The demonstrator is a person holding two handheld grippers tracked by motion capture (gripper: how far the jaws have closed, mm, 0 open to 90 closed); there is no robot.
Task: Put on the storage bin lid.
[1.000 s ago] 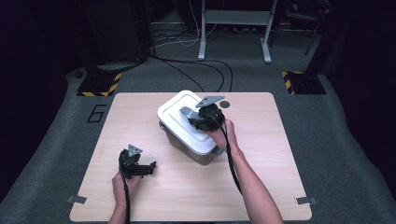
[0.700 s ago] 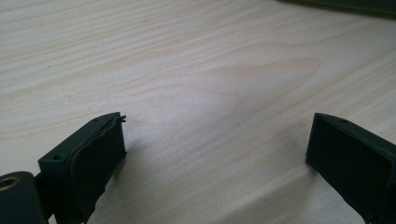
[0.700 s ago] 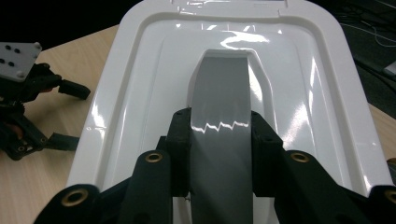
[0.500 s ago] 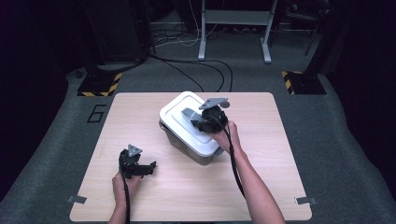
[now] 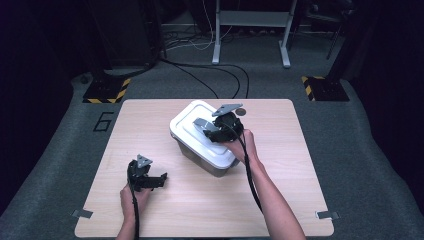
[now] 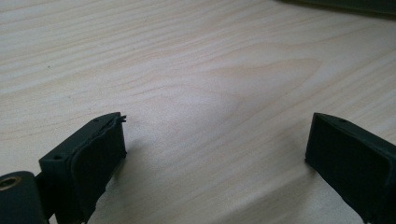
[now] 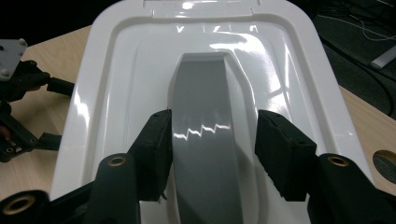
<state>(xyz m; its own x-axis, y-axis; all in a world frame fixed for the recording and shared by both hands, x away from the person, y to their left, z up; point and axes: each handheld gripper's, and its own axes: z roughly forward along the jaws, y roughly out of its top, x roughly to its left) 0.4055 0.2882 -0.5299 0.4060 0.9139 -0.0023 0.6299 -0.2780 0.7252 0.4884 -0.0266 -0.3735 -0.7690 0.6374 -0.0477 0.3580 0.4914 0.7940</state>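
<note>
Nearest the person, the left gripper [image 5: 159, 181] sits low over the tabletop [image 5: 200, 210] near its front-left area, held in the left hand [image 5: 131, 196]. In the left gripper view its jaws stand wide apart, with bare light wood grain between them and nothing held.

Mid-table: a storage box [image 5: 200, 159] with greyish translucent walls and a white lid [image 5: 192, 131], set at an angle to the tabletop edges, slightly behind centre. The lid is seated on the box.

The right gripper [image 5: 204, 123] is on top of the lid, held by the right hand [image 5: 241, 145], forearm coming in from the lower right. In the right gripper view, the grey handle [image 7: 205, 135] lies in a recess down the middle of the lid, and the right gripper [image 7: 212, 135] straddles it: one jaw on each side, at a medium spread. Jaws have just been opening; the handle is between them, but a gap shows on each side, so the pads do not press on it. The handle lies flat in its recess.

Beyond the box, a small dark round spot [image 5: 241, 112] near the tabletop's far edge. Further off, grey floor with cables [image 5: 220, 75] and yellow-black striped floor plates [image 5: 107, 91].
</note>
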